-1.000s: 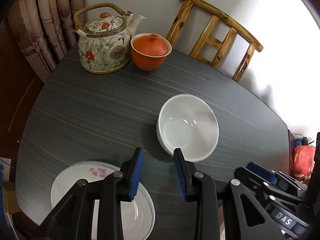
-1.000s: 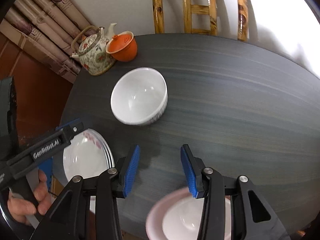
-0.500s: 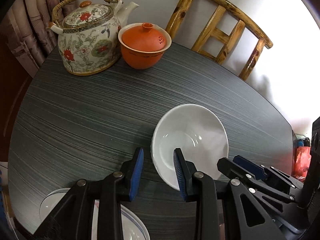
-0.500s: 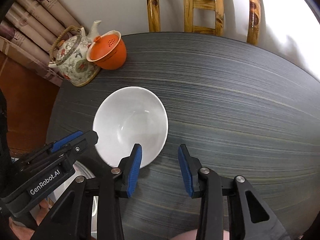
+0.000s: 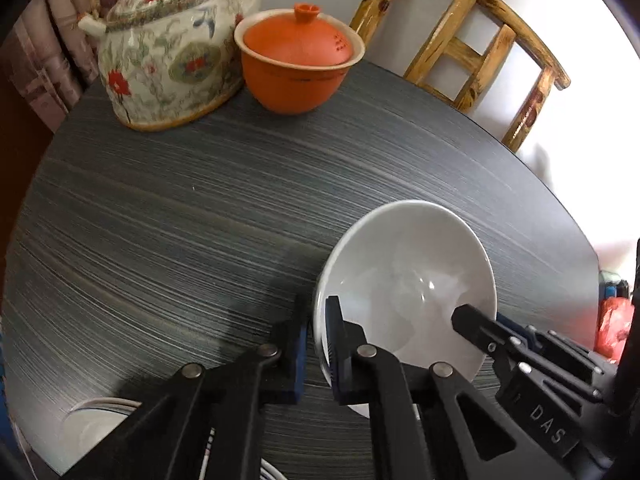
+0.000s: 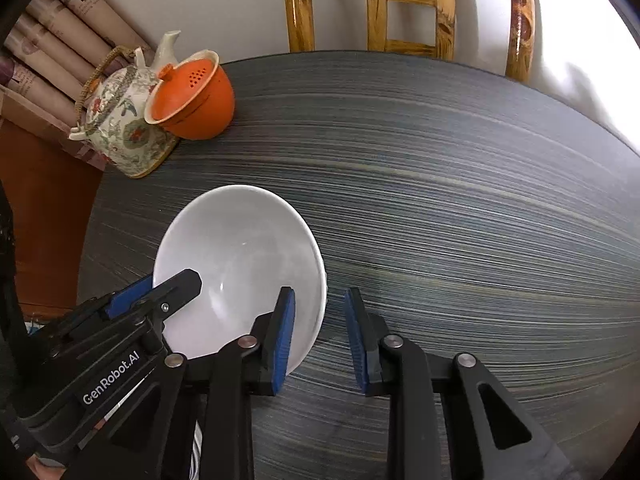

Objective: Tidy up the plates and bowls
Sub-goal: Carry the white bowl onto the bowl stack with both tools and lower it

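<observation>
The white bowl stands upright on the dark round surface, toward its near side. Its rim at about nine o'clock sits between the jaws of the left hand-held gripper, which have just been closing and now pinch that rim, one finger outside the wall and one inside. At the opposite side, about three o'clock of the bowl in the right wrist view, the right hand-held gripper straddles the rim; its jaws have just been closing, but the outer pad stands apart from the wall, so it is not yet pressed on it.

At eleven o'clock from the bowl, well apart, a flowered teapot and an orange lidded cup touch each other at the far edge. A wooden chair stands behind the surface at one o'clock. At seven o'clock, partly hidden by the left hand-held gripper, the edge of a white plate shows.
</observation>
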The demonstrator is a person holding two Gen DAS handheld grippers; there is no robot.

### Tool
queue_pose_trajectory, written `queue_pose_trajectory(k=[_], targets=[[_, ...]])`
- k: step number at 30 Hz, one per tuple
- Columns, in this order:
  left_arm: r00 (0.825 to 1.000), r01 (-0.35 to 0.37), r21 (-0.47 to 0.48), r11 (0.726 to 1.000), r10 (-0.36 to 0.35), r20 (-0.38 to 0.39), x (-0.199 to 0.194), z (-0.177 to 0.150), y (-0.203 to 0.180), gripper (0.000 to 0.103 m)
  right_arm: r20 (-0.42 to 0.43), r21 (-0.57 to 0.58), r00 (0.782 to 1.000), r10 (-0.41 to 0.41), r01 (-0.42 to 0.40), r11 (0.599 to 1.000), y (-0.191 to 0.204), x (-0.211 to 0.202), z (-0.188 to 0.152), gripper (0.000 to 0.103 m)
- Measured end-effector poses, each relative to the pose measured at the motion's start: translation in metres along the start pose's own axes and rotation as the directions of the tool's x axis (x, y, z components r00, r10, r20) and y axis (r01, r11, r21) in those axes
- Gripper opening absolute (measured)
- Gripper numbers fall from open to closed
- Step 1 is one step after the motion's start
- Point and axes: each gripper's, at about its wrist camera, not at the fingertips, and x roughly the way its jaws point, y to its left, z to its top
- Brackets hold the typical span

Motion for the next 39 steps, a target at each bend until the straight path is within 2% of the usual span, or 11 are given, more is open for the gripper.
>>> queue_pose_trajectory(k=[1, 4, 9, 16, 27, 33, 39], targets=[[1.0, -0.01, 0.005, 1.0, 0.01, 0.005, 0.0, -0.001, -0.001, 0.007, 0.0, 0.002, 1.0, 0.002, -0.002, 1.0, -0.001, 0.001, 0.0, 0.015], [0.998, -0.057, 0.022, 0.998, 0.057, 0.007, -0.001, -0.005, -0.005, 0.006, -0.003, 0.009, 1.0, 0.025, -0.025, 1.0, -0.001, 0.003, -0.001, 0.013], [0.999, -0.039, 0.006, 0.999, 0.039, -0.005, -0.011, -0.015, 0.0, 0.005, 0.014, 0.03, 0.998, 0.053, -0.054, 0.998, 0.0, -0.003, -0.008, 0.012], [0.999, -0.041, 0.031, 0.999, 0.04, 0.018, -0.054, -0.039, 0.0, 0.006, 0.02, 0.051, 0.996, 0.084, -0.085, 0.995, 0.007, -0.027, -0.023, 0.012], [0.996, -0.039, 0.085, 0.996, 0.032, 0.078, -0.112, -0.092, -0.017, 0.006, 0.05, 0.022, 0.996, 0.08, -0.081, 0.996, 0.026, -0.085, -0.081, 0.012], [0.993, -0.03, 0.111, 0.993, 0.017, 0.12, -0.135, -0.126, -0.037, 0.006, 0.076, 0.034, 0.993, 0.087, -0.09, 0.995, 0.018, -0.118, -0.114, 0.012], [0.993, -0.007, 0.127, 0.992, -0.008, 0.119, -0.145, -0.151, -0.058, 0.006, 0.112, 0.037, 0.992, 0.065, -0.069, 0.997, 0.002, -0.147, -0.14, 0.012]])
